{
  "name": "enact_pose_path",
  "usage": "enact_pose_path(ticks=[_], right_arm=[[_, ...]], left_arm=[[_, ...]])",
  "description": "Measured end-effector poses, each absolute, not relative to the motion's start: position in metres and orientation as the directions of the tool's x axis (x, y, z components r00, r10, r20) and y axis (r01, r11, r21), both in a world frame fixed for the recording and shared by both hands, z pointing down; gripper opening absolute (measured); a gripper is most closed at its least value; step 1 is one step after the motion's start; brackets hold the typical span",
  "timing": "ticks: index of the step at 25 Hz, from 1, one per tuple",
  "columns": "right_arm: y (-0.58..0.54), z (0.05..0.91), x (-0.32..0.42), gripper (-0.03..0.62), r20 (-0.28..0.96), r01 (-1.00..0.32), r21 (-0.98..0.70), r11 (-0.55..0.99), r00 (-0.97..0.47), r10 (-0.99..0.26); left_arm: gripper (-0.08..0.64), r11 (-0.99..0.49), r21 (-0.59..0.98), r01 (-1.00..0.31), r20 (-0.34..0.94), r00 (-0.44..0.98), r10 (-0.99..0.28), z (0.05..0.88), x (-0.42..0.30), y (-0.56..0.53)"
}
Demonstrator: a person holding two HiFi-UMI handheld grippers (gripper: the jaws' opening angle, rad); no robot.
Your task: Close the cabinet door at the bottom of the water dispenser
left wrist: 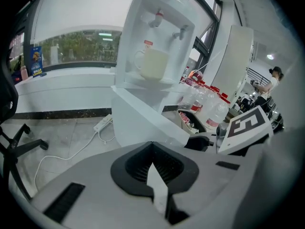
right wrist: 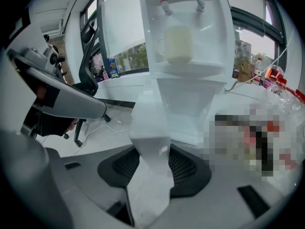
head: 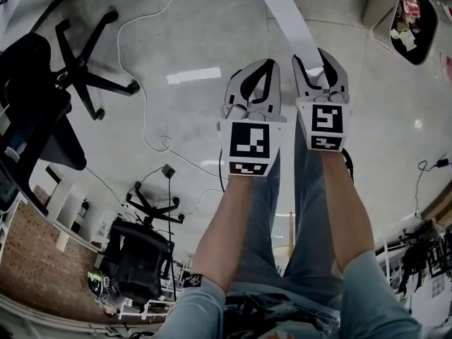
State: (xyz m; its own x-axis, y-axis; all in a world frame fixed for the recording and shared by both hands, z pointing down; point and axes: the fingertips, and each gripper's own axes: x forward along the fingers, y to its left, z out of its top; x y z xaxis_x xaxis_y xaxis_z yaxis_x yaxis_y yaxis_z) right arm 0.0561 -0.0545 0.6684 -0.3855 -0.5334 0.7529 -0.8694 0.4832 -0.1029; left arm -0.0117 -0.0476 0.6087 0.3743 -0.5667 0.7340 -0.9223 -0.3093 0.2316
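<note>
Grey office floor [head: 212, 34], chairs [head: 85, 69] and a cable [head: 145, 129] about. Door [right wrist: 148, 113] swung out from the foot of the dispenser [right wrist: 186, 56], free edge standing between the parted, unpinched jaws of the right gripper [head: 319, 66]. Left gripper [head: 270, 63] closed on nothing, just beside. Probably light, stiff and free on its hinge; best pushed flat near that free edge, gently, to avoid rocking the dispenser.
</note>
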Motion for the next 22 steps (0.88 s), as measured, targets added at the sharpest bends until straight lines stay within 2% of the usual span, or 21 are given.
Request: enact_pose_path(ticks=[22], right_arm=[[-0.127, 0.668, 0.141, 0.209, 0.716, -0.815, -0.020, 0.579, -0.416, -0.561]], left_arm=[[0.020, -0.325, 0.230, -0.917, 0.722, 0.385, -0.575, 0.608, 0.080, -0.097]])
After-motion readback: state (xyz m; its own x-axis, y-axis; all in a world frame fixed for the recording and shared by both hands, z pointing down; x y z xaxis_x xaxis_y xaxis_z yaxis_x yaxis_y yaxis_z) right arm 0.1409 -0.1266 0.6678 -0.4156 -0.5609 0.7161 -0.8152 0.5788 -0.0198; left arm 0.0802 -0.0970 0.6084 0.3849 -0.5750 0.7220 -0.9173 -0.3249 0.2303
